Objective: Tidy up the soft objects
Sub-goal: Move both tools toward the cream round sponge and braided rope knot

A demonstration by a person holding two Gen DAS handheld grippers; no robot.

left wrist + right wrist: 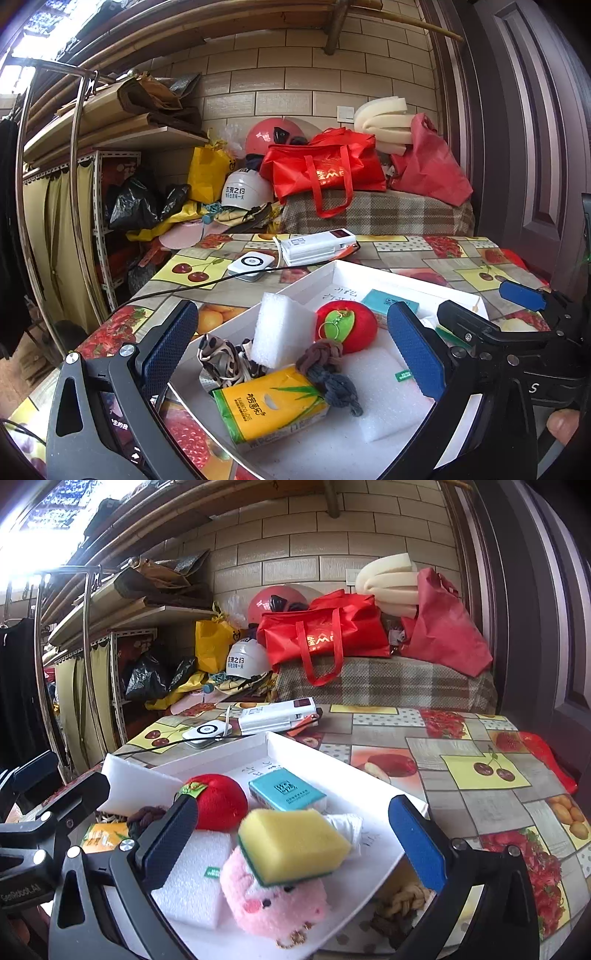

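Observation:
A white box (373,271) (291,744) on the fruit-print table holds soft things. In the left wrist view it holds a white foam block (280,330), a red plush apple (347,325), a yellow tissue pack (271,408), a knotted grey-brown cloth (328,373), a spotted scarf (221,360) and a flat white foam pad (380,391). My left gripper (293,354) is open above them, empty. In the right wrist view a yellow-green sponge (291,843) lies on a pink plush pig (273,901), beside a teal tissue pack (286,789). My right gripper (291,843) is open around the sponge, not touching.
A white power bank (319,245) and a small white device (251,265) with a black cable lie at the table's far side. A braided brown cord (400,904) lies outside the box's right edge. Red bags (325,166) and helmets are piled behind the table.

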